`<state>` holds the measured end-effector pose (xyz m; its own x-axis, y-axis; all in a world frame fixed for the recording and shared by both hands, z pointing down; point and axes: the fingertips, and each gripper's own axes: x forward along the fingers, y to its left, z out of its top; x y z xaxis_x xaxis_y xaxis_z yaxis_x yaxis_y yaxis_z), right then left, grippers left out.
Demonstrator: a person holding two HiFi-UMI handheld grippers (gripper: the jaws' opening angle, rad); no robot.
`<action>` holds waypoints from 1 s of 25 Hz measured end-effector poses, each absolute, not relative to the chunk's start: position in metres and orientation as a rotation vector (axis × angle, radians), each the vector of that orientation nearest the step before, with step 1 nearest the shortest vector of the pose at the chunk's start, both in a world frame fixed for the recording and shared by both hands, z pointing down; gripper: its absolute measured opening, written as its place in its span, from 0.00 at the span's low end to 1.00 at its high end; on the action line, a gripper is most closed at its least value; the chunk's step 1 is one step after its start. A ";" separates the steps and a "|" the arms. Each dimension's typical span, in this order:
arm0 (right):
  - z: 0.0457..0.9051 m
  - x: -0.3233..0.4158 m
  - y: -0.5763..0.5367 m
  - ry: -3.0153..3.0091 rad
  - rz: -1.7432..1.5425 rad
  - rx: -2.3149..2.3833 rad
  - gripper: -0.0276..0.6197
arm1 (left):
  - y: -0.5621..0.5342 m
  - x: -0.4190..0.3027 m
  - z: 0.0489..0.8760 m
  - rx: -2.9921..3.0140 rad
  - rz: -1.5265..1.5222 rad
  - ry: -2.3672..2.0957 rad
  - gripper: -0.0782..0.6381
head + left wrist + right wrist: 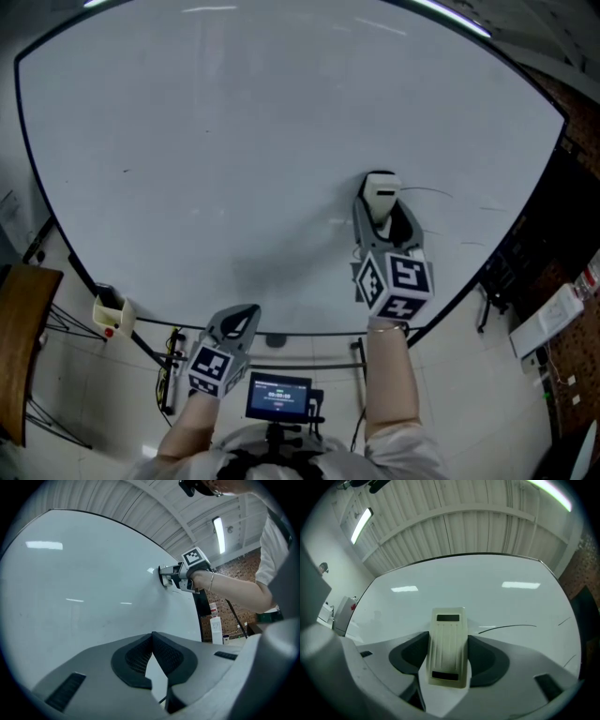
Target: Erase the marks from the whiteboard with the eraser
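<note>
My right claw (380, 214) is clamped on the cream eraser (448, 646), which sits against the whiteboard (216, 131) right of the middle; a thin black pen line (508, 627) curves off just beside it to the right; another short stroke (565, 619) sits near the board's right edge. My left claw (152, 637) is pinched together on nothing, low by the board's bottom edge, well apart from the eraser; the little screen (278, 397) below shows text too small to read.
</note>
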<state>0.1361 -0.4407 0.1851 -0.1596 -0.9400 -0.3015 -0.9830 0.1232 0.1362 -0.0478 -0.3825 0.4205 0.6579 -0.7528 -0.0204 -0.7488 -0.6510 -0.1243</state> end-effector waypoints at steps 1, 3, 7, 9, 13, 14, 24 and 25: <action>0.186 0.138 -0.441 2.244 0.454 -1.939 0.44 | -0.382 -0.046 0.420 -2.747 -0.049 1.248 0.12; 0.185 0.137 -0.439 2.253 0.465 -1.930 0.44 | -0.382 -0.045 0.418 -2.745 -0.045 1.245 0.12; 0.187 0.129 -0.421 2.282 0.440 -1.833 0.44 | -0.380 -0.045 0.418 -2.740 -0.054 1.244 0.12; 0.198 0.124 -0.410 2.317 0.438 -1.794 0.44 | -0.380 -0.045 0.413 -2.735 -0.045 1.248 0.12; 0.247 0.114 -0.400 2.410 0.395 -1.780 0.44 | -0.382 -0.044 0.409 -2.729 -0.027 1.243 0.12; 0.261 0.114 -0.397 2.412 0.362 -1.791 0.44 | -0.382 -0.043 0.409 -2.732 -0.026 1.241 0.12; 0.392 0.101 -0.380 2.556 0.041 -1.853 0.45 | -0.372 -0.035 0.418 -2.773 -0.036 1.201 0.12; 0.401 0.100 -0.378 2.569 0.022 -1.859 0.45 | -0.370 -0.037 0.420 -2.777 -0.040 1.199 0.12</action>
